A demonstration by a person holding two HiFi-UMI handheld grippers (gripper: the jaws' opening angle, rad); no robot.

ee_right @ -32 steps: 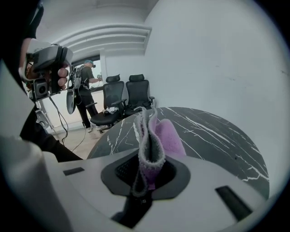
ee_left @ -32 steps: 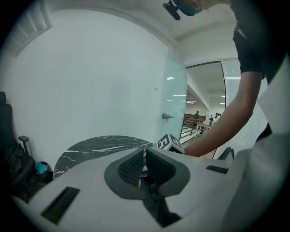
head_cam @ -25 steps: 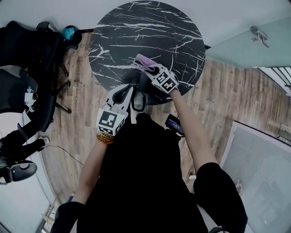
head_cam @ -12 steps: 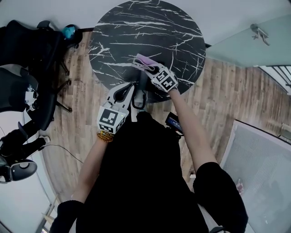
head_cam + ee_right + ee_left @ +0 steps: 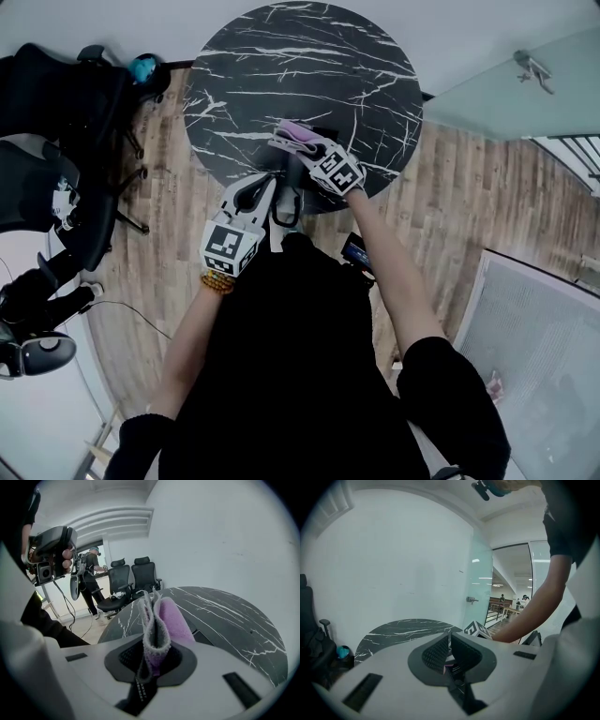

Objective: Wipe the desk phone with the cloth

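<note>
Scanning from 9 o'clock: office chairs (image 5: 56, 103) parked well apart from round marble table (image 5: 244, 66). Finding left gripper (image 5: 449, 644) at the table's 6 o'clock rim, jaws pinched together on nothing. Next over, cloth (image 5: 161, 620) clamped in right gripper (image 5: 152, 654): folded, soft and limp, likely to bunch when dragged, so best kept pinched at the fold. Making out desk phone (image 5: 202, 637) only as a dark panel just under the cloth, toward 5 o'clock; probably rigid, light enough to skid, worth steadying. No obstacle seen between.
</note>
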